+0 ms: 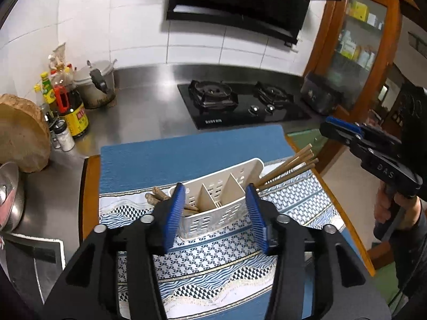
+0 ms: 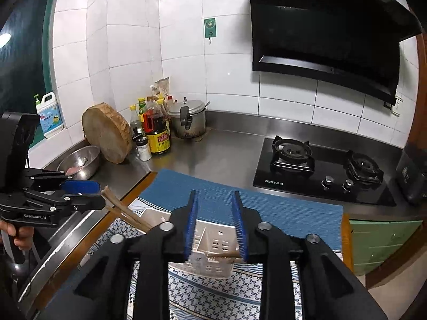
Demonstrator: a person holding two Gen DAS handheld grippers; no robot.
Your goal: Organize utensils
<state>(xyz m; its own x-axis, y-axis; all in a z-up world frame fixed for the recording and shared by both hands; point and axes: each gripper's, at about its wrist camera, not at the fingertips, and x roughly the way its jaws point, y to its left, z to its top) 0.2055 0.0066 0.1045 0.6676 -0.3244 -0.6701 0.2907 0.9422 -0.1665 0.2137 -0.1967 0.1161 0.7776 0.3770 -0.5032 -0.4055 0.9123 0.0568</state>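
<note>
A white slotted utensil holder [image 1: 216, 200] with three compartments lies on the patterned cloth [image 1: 213, 266]. Wooden chopsticks [image 1: 288, 169] stick out of its right end, and brown wooden handles [image 1: 157, 197] lie at its left end. My left gripper [image 1: 216, 213] is open, its blue pads [image 1: 174, 213] on either side of the holder just above it, holding nothing. My right gripper [image 2: 216, 226] is open above the holder [image 2: 210, 245], empty; it shows at the right in the left wrist view [image 1: 344, 130]. The left gripper shows in the right wrist view [image 2: 80, 194] next to the chopsticks [image 2: 125, 210].
A blue mat [image 1: 186, 154] lies behind the cloth. A black gas hob [image 1: 240, 104] sits on the steel counter [image 1: 144, 106]. Bottles [image 1: 72, 109], a pot [image 1: 96, 85], a round chopping block [image 1: 18, 138] and a steel bowl [image 2: 80, 162] stand at the left.
</note>
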